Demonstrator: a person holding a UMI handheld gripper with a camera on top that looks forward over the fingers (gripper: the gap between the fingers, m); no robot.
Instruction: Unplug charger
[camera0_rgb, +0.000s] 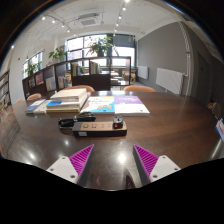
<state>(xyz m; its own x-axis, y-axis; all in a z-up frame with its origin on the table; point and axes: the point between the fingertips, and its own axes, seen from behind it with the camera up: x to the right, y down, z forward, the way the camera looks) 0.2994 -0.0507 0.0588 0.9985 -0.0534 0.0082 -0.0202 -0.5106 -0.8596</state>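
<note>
A white power strip (101, 126) lies on the dark glossy table (110, 145), well ahead of my fingers. A black charger plug (118, 122) stands in its right end, and a black cord bundle (68, 123) sits at its left end. My gripper (113, 158) is open and empty, held above the table's near part, with its purple pads (146, 158) wide apart. Nothing is between the fingers.
Books (65, 100) are stacked at the far left of the table and a colourful sheet (117, 104) lies beyond the strip. Chairs (140, 89) stand along the far side. Shelves, a plant (100, 46) and windows fill the back of the room.
</note>
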